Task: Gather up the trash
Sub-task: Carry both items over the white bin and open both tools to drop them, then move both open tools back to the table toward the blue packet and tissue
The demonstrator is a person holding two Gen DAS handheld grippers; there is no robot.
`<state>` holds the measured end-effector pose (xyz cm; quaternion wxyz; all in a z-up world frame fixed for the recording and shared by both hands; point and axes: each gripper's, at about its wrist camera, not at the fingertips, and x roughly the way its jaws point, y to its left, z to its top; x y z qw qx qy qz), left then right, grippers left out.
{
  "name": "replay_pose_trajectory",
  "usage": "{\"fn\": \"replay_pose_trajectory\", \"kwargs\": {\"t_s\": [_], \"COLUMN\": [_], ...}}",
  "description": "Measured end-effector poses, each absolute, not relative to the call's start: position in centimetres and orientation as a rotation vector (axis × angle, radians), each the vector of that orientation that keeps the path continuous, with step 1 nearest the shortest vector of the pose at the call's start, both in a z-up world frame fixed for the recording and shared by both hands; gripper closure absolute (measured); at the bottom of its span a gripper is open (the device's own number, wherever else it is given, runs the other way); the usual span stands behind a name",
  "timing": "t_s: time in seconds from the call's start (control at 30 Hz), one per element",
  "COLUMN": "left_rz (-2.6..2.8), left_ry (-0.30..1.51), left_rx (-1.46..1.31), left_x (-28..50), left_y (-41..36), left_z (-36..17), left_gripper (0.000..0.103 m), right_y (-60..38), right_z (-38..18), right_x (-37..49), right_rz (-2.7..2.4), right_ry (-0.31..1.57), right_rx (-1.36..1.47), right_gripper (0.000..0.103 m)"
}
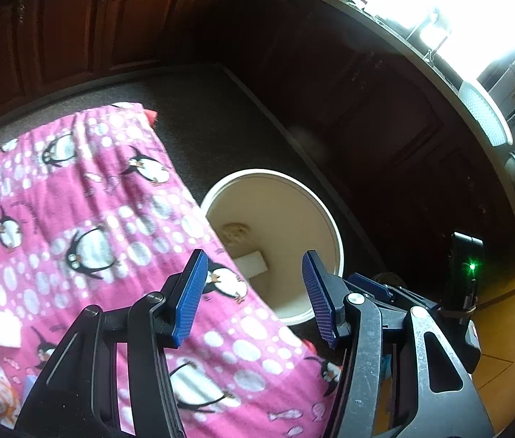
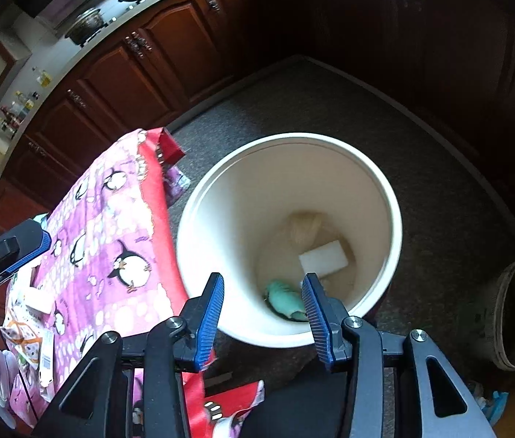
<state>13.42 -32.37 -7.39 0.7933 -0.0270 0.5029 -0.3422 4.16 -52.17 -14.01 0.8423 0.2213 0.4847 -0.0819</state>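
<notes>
Right claw (image 2: 263, 299) parted, empty, above white bucket (image 2: 385, 189); left claw (image 1: 255, 279) likewise; green wad (image 2: 285, 301) inside bucket.

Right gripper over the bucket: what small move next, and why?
Probably lift the right gripper back toward the penguin cloth. Its jaws stand open and empty above the white bucket, the teal wad lies inside, and wrappers remain on the cloth.
</notes>
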Motion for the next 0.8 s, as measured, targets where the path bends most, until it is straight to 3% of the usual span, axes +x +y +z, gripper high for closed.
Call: {"fn": "replay_pose_trajectory", "kwargs": {"t_s": [0.8], "left_rz": [-0.422], "left_ry": [0.971], "left_rx": [-0.059], "left_x": [13.0], "left_y": [-16.8], "left_z": [-4.6], "left_gripper": [0.051], "right_y": [-39.5], "right_z": [-10.3], "right_x": [8.9], "right_rz": [0.062], "right_ry": [1.001], "right_rx": [0.341], "right_gripper": [0.053]}}
